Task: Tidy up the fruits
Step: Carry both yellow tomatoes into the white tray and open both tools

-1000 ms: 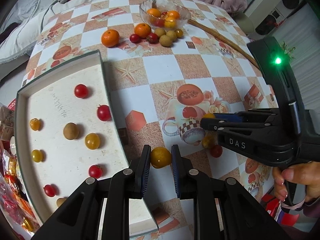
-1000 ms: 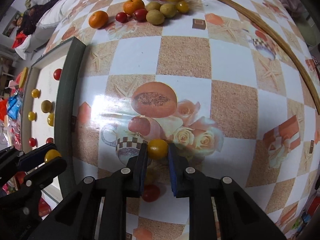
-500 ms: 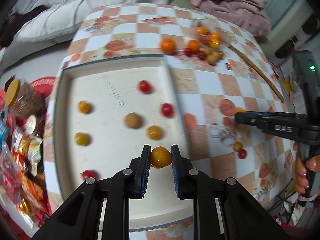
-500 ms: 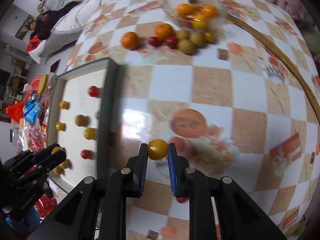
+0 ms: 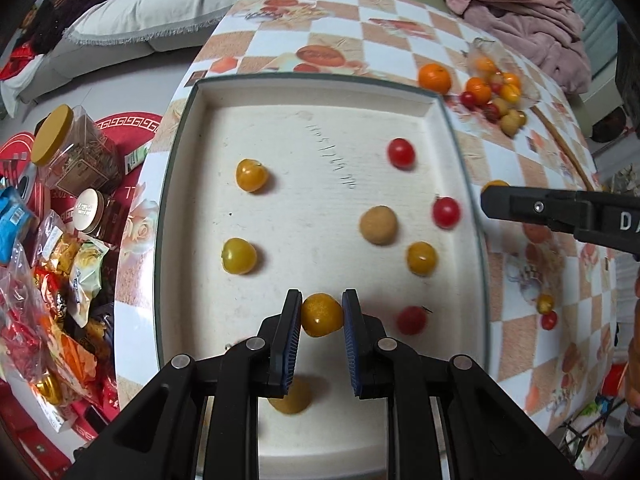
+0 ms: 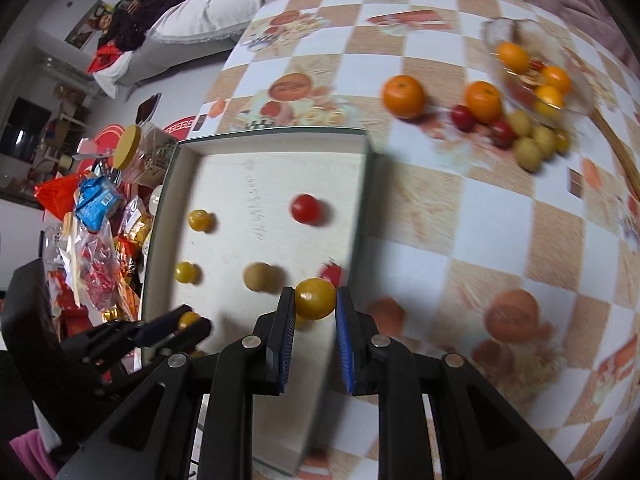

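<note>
We hold a yellow tomato (image 5: 321, 314) pinched in the left gripper (image 5: 321, 322) above the tray (image 5: 176, 184), ready to join the sorted fruit there. Our right gripper (image 6: 315, 307) clamps another tomato (image 6: 315, 298) over the tray's edge, so both can be set down together.

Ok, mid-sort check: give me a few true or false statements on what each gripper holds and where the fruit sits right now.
1. The left gripper is shut on a yellow tomato. True.
2. The right gripper is empty. False: it holds its own yellow tomato.
3. The tray holds only red fruit. False: yellow tomatoes, red ones and a brown round fruit lie in it.
4. Two oranges sit on the tablecloth outside the tray. True.
5. The glass bowl is empty. False: orange and yellow fruit are in it.
</note>
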Demonstrator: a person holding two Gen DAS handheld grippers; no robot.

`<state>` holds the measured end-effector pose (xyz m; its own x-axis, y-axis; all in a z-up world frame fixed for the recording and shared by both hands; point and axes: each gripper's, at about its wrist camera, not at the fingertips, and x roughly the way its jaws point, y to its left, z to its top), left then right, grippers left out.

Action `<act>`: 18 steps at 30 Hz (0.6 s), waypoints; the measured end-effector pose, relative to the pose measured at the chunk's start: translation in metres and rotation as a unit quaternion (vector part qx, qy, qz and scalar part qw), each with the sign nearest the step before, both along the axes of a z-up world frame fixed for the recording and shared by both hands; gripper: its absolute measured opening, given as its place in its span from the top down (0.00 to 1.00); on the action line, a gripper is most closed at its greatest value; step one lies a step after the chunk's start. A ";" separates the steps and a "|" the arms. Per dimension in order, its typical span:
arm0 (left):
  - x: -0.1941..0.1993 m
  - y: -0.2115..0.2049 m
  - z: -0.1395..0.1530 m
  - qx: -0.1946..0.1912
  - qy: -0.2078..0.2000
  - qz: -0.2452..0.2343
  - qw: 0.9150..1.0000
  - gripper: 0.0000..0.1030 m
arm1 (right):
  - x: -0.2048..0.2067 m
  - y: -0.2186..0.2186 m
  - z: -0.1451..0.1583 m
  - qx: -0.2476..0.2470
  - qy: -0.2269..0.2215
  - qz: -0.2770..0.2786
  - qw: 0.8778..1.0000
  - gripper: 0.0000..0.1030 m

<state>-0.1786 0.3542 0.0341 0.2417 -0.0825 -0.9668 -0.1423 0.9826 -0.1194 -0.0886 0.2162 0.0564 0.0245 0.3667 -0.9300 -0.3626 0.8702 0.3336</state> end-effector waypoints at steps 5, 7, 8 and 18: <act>0.008 0.000 -0.011 0.005 0.004 -0.003 1.000 0.79 | 0.011 0.027 -0.016 -0.006 0.012 0.008 1.000 0.79; 0.009 -0.001 -0.013 0.009 0.005 -0.005 1.000 0.79 | 0.015 0.034 -0.023 -0.011 0.014 0.009 1.000 0.79; 0.009 -0.001 -0.014 0.012 0.006 -0.006 1.000 0.79 | 0.016 0.038 -0.026 -0.015 0.014 0.011 1.000 0.79; 0.008 -0.001 -0.020 0.031 0.013 -0.012 0.999 0.78 | 0.023 0.058 -0.048 -0.054 0.011 0.034 0.998 0.76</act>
<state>-0.1705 0.3535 0.0137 0.2152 -0.0281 -0.9762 -0.1214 0.9911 -0.0553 -0.0652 0.2746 0.0086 -0.0184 0.2645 -0.9642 -0.4150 0.8754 0.2481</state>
